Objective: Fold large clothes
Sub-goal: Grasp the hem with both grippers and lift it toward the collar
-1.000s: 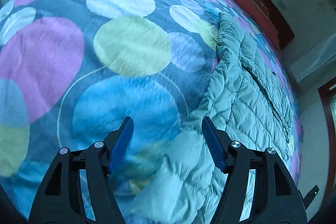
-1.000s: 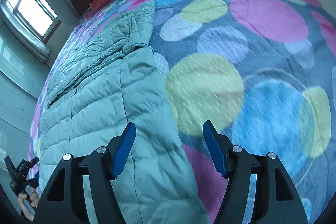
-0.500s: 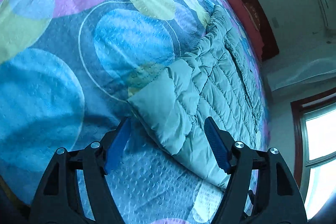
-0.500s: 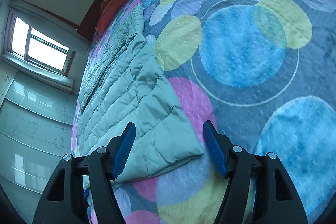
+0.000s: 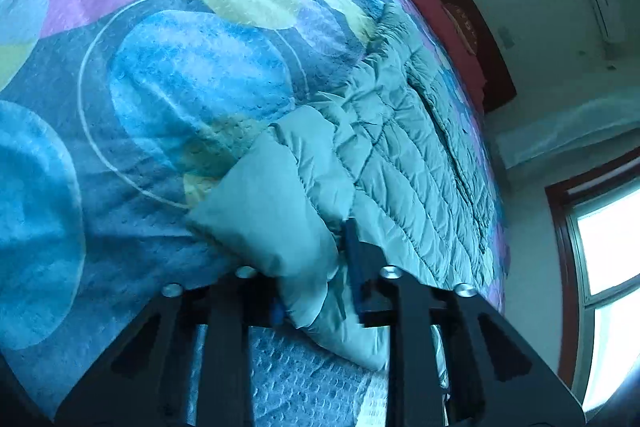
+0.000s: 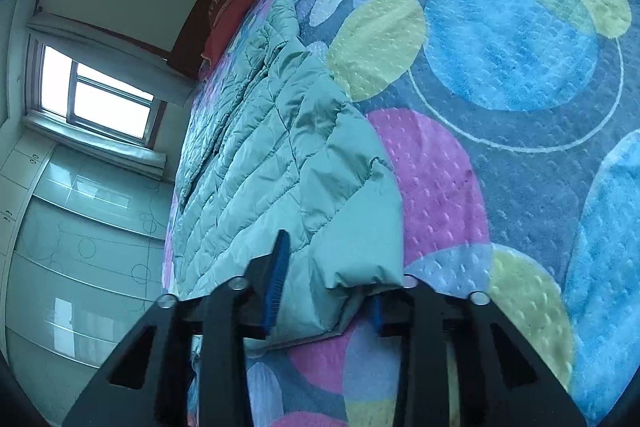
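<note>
both grippers clamp the near hem of the quilted jacket [image 5: 392, 163] lying ahead on the bedspread [image 5: 168, 75]: left gripper [image 5: 316, 283], right gripper [image 6: 324, 291]. grasping done; next, likely lift and carry forward together.

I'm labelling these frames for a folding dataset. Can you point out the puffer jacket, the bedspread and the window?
puffer jacket [image 5: 400, 163]: left wrist view, on its quilted middle.
bedspread [image 6: 512, 39]: right wrist view, on a blue circle of its pattern.
window [image 6: 108, 99]: right wrist view, on the bright glass.
</note>
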A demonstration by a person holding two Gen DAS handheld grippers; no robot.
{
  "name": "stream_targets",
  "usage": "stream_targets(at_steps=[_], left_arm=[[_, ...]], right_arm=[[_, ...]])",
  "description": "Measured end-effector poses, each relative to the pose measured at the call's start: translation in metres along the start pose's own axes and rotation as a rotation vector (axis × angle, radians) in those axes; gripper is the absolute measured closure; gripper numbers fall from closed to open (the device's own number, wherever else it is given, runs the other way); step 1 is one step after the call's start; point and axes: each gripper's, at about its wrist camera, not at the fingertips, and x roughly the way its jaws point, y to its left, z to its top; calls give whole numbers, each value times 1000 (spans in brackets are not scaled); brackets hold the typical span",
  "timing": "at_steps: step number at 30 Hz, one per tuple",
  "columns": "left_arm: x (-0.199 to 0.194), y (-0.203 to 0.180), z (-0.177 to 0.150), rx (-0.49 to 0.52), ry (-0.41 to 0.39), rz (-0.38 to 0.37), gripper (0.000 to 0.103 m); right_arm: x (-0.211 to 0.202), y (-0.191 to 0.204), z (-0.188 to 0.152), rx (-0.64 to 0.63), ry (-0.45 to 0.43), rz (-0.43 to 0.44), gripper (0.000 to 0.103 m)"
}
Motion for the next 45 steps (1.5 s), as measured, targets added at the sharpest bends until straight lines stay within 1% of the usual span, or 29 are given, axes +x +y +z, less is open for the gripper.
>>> stream_targets(at_steps=[1,2,5,11,16,19,22,25,28,30,32,34,38,41,45], left_arm=[[-1,0,-1,3,-1,-5,93],[-3,0,-1,2,-6,-13,95],[-12,1,2,0,-19,-42,98],[-47,-13,3,42,-49,-115,100],[-81,-22,1,68,-71,-172,100],[-100,-27,0,90,-85,-201,101],[-110,-36,5,110,-103,-221,101],[-108,-53,19,135,-116,-248,101],[-100,-76,40,181,-137,-259,101],[-89,-94,57,210,-148,-264,101],[-76,-109,75,225,-156,-265,101],[-59,-123,95,228,-163,-257,101],[-15,-145,132,251,-184,-205,101],[26,-156,159,249,-175,-158,101],[82,-167,192,251,-150,-113,101]], right_arm=[[3,0,0,2,6,12,93],[3,0,0,-1,5,19,95],[-5,4,-1,-31,-8,44,99],[-34,19,1,-84,-24,119,100],[-53,32,-9,-122,-15,175,100],[-68,40,-13,-154,-34,220,100],[-76,51,-6,-185,-65,262,100],[-75,64,7,-205,-85,286,100],[-70,77,28,-207,-102,316,100],[-66,90,44,-230,-122,327,100],[-53,106,68,-254,-139,318,100],[-39,118,91,-247,-150,327,100],[-2,139,134,-244,-168,314,100],[31,148,163,-237,-167,286,100],[75,151,198,-218,-156,234,100]])
